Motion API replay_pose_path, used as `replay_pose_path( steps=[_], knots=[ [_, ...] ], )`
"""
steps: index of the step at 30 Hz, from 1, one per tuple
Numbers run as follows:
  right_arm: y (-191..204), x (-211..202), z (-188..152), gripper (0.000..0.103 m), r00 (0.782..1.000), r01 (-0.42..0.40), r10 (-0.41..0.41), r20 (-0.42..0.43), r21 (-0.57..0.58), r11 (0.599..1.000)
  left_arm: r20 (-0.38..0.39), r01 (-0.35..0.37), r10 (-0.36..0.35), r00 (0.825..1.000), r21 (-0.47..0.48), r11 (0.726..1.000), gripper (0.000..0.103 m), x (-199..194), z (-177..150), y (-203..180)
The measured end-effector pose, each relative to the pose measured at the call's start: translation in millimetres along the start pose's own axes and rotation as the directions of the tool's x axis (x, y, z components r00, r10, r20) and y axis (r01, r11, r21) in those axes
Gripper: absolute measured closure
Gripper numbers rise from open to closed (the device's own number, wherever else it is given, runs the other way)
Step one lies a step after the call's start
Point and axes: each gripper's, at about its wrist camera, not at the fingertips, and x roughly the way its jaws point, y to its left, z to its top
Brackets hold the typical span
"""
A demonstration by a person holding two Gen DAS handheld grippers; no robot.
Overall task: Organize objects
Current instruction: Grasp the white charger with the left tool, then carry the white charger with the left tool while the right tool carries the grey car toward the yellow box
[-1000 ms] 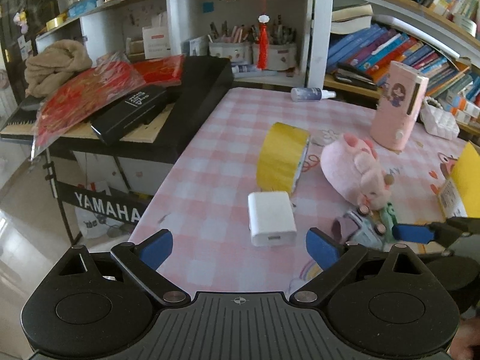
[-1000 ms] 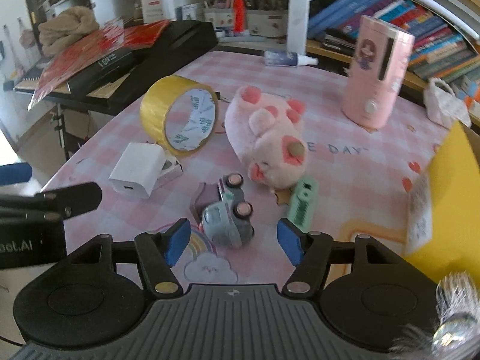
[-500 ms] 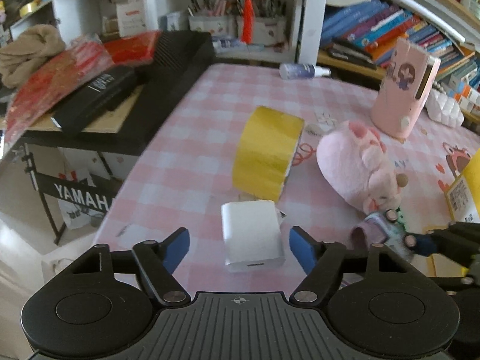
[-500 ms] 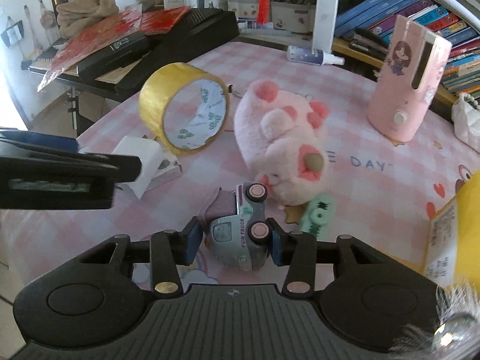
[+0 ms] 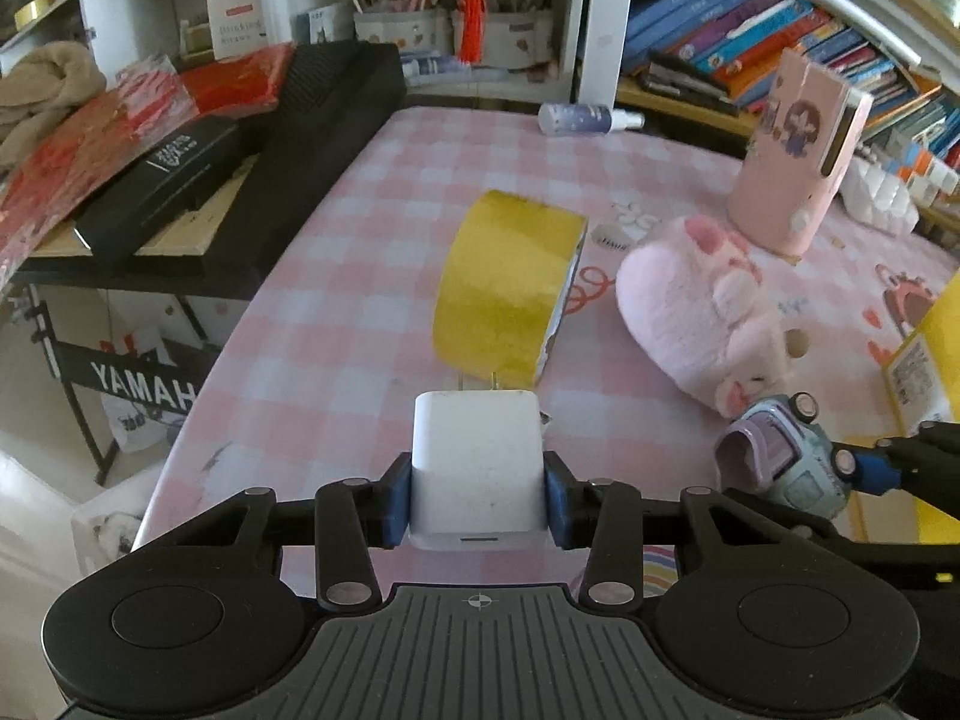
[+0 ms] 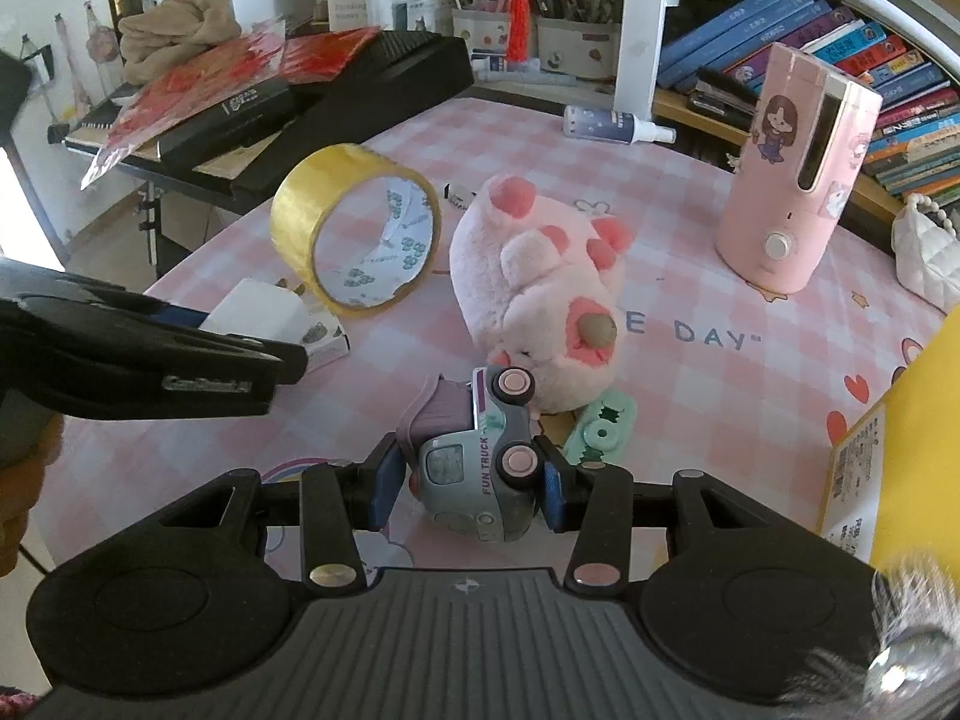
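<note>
A white charger block [image 5: 477, 450] lies on the pink checked table [image 5: 336, 312] near its left edge. My left gripper [image 5: 478, 495] is closing on it, and both blue pads touch its sides. A grey and purple toy truck [image 6: 474, 456] sits between the pads of my right gripper [image 6: 467, 483], which is shut on it. The truck [image 5: 786, 459] also shows at the right of the left wrist view. A yellow tape roll [image 6: 354, 228] stands on edge just behind the charger. A pink plush pig [image 6: 540, 288] lies behind the truck.
A small green toy [image 6: 603, 429] lies beside the truck. A pink cylinder device [image 6: 792, 180] stands at the back right, and a spray bottle [image 6: 606, 123] lies at the far edge. A yellow box [image 6: 900, 450] stands at the right. A black keyboard [image 6: 360, 90] with red packets borders the table's left.
My left gripper moved forward over the charger and its jaws closed onto the sides. My right gripper closed on the toy truck and has stayed in place.
</note>
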Motion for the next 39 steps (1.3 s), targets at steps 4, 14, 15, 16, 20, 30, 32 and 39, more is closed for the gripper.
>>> replay_pose_path(
  steps=[4, 14, 15, 16, 20, 30, 32, 39],
  knots=[
    [-2, -5, 0, 0.061, 1.0, -0.006, 0.006, 0.005, 0.033, 0.999, 0.01, 0.034, -0.034, 0.999, -0.032, 0.999, 0.062, -15, -3, 5],
    [11, -27, -10, 0.061, 1.0, -0.003, 0.002, 0.029, 0.052, 0.999, 0.02, 0.111, -0.109, 0.994, -0.082, 0.99, 0.062, -44, -25, 14],
    [12, -30, -12, 0.061, 1.0, 0.001, -0.003, 0.031, 0.056, 0.998, 0.022, 0.114, -0.113, 0.993, -0.083, 0.99, 0.062, -47, -27, 14],
    [12, -33, -13, 0.061, 0.999, 0.005, -0.007, 0.032, 0.059, 0.998, 0.026, 0.118, -0.116, 0.993, -0.083, 0.99, 0.062, -50, -29, 15],
    [16, -46, -20, 0.061, 0.999, 0.021, -0.024, 0.04, 0.066, 0.998, 0.043, 0.136, -0.133, 0.99, -0.074, 0.988, 0.062, -63, -39, 14],
    [27, -77, -41, 0.061, 0.995, 0.069, -0.075, 0.06, 0.109, 0.992, 0.082, 0.187, -0.184, 0.979, -0.022, 0.982, 0.062, -95, -62, 14],
    [31, -83, -45, 0.061, 0.995, 0.075, -0.082, 0.064, 0.114, 0.991, 0.083, 0.196, -0.194, 0.977, -0.014, 0.981, 0.062, -100, -67, 15],
    [50, -101, -61, 0.061, 0.993, 0.085, -0.095, 0.071, 0.126, 0.988, 0.088, 0.219, -0.22, 0.972, 0.022, 0.976, 0.062, -121, -89, 16]
  ],
)
